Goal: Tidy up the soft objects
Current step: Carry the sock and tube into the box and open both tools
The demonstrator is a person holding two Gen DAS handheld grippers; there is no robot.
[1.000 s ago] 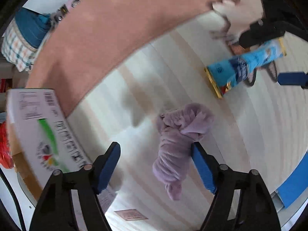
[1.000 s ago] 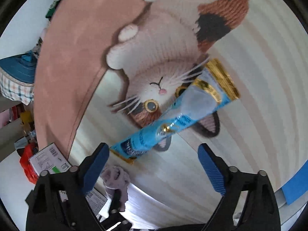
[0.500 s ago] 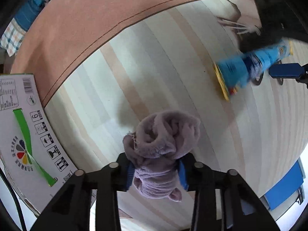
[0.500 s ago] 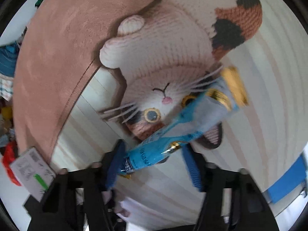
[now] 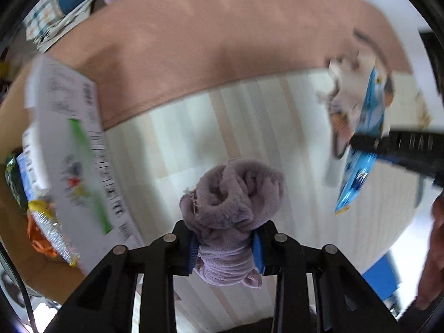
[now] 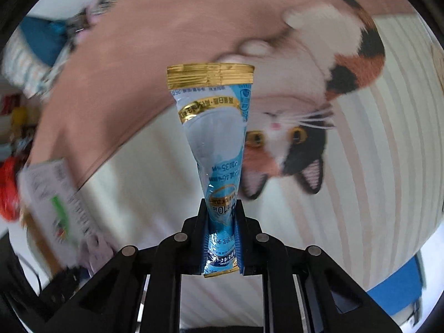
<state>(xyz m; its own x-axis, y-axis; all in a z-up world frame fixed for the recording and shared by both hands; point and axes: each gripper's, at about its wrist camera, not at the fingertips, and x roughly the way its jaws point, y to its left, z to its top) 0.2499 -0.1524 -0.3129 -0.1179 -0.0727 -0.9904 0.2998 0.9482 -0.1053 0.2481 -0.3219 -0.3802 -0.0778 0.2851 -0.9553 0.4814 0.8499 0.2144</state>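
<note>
My left gripper point(image 5: 225, 245) is shut on a bunched purple fleece cloth point(image 5: 233, 194) and holds it above the striped rug point(image 5: 194, 127). My right gripper point(image 6: 221, 216) is shut on the lower end of a blue soft pouch point(image 6: 215, 138) with a gold top seal, held upright above the rug. The pouch also shows in the left wrist view point(image 5: 366, 144), pinched by the right gripper's black fingers at the right edge.
An open cardboard box point(image 5: 72, 149) with a white printed flap stands at the left, snack packets point(image 5: 41, 222) inside it. The rug has a calico cat picture point(image 6: 310, 105) and a wide pink border point(image 5: 222, 41). Cluttered bags lie beyond the rug at the top left.
Both grippers closed, the left on the purple cloth and the right on the blue pouch, and lifted them off the rug. Both views have swung towards the cardboard box.
</note>
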